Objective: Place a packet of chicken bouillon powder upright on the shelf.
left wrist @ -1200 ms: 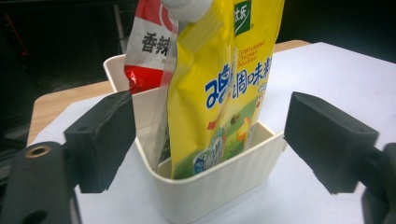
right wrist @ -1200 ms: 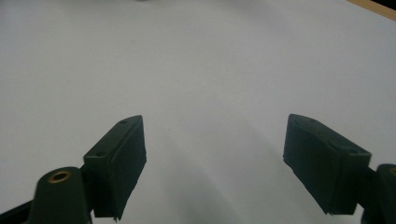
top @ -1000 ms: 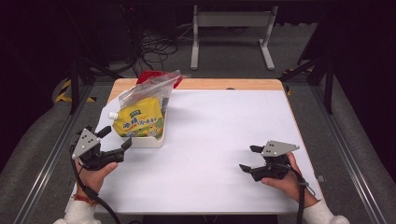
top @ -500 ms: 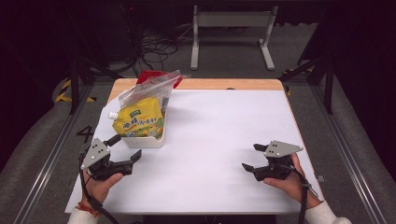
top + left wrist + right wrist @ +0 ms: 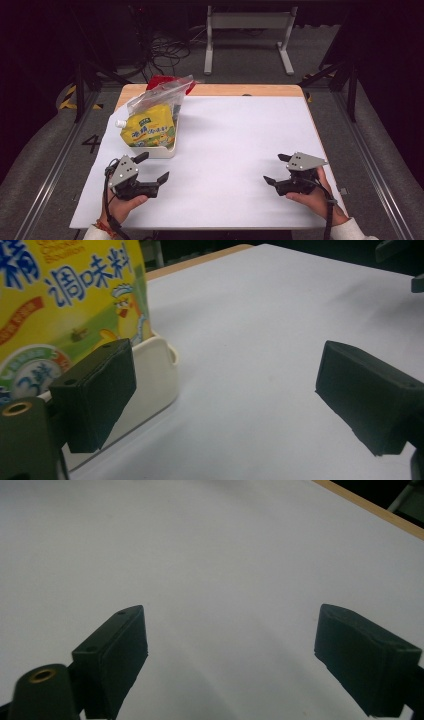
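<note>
Left tool (image 5: 152, 169) released, jaws spread wide with nothing between them, low over the white tabletop (image 5: 235, 150) just in front of the cream tray (image 5: 160, 150). Yellow seasoning pouch (image 5: 148, 130) standing in that tray, leaning against a clear plastic bag (image 5: 160, 97) at the tabletop's far left. Right tool (image 5: 276, 169) likewise released, jaws just been opening, empty, near the right edge, well apart from the tray.
</note>
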{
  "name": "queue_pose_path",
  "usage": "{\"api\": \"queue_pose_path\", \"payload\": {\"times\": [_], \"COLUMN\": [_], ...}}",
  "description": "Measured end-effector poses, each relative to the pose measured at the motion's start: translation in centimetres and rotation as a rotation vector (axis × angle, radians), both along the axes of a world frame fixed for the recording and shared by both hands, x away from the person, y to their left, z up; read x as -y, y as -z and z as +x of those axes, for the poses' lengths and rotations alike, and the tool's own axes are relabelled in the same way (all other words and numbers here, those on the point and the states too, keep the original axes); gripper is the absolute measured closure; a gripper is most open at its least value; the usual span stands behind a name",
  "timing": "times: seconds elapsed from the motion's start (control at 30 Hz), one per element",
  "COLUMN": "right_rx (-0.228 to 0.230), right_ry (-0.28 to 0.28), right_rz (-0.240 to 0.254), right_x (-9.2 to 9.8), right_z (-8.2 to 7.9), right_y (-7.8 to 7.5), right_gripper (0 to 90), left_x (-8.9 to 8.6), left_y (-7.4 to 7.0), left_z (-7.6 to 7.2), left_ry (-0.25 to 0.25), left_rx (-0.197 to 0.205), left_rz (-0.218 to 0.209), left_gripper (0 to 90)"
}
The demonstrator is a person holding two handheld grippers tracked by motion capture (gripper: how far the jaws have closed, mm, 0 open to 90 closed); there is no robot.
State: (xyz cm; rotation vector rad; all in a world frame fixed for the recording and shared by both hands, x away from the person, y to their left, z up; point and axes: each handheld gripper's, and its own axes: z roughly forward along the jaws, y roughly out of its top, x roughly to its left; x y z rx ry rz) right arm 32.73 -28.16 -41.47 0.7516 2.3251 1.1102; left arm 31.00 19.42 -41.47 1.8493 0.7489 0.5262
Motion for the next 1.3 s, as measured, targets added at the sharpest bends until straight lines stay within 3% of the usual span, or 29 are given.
{"api": "queue_pose_path", "payload": {"times": [0.27, 0.33, 0.43, 0.6, 0.7, 0.8, 1.03, 1.3], "right_rx": [0.033, 0.043, 0.031, 0.041, 0.029, 0.014, 0.013, 0.018], "right_ry": [0.019, 0.033, 0.043, 0.061, 0.067, 0.056, 0.048, 0.050], "right_rz": [-0.065, -0.082, -0.063, -0.031, -0.014, -0.014, -0.009, -0.033], "right_x": [0.5, 0.9, 1.6, 2.5, 2.8, 2.8, 2.4, 2.1], "right_z": [-0.6, -0.7, -0.9, -1.1, -1.1, -1.1, -1.1, -1.2], "right_y": [0.7, 0.9, 1.3, 1.9, 2.3, 2.6, 2.7, 2.8], "right_gripper": [10.9, 10.9, 10.1, 9.3, 9.1, 8.8, 8.4, 9.0], "left_x": [1.9, 2.5, 3.0, 3.9, 4.3, 4.4, 4.7, 4.6], "left_y": [1.1, 1.6, 2.2, 3.4, 3.6, 3.8, 4.5, 4.2], "left_z": [0.2, 0.4, 0.4, 0.4, 0.5, 0.7, 0.9, 0.9], "left_ry": [0.082, 0.089, 0.096, 0.127, 0.135, 0.138, 0.156, 0.140], "left_rx": [-0.035, -0.043, -0.052, -0.081, -0.078, -0.091, -0.120, -0.118], "left_rz": [0.044, 0.075, 0.073, 0.140, 0.184, 0.169, 0.194, 0.187], "left_gripper": [9.7, 8.4, 7.6, 7.6, 7.1, 6.6, 5.6, 5.5]}}
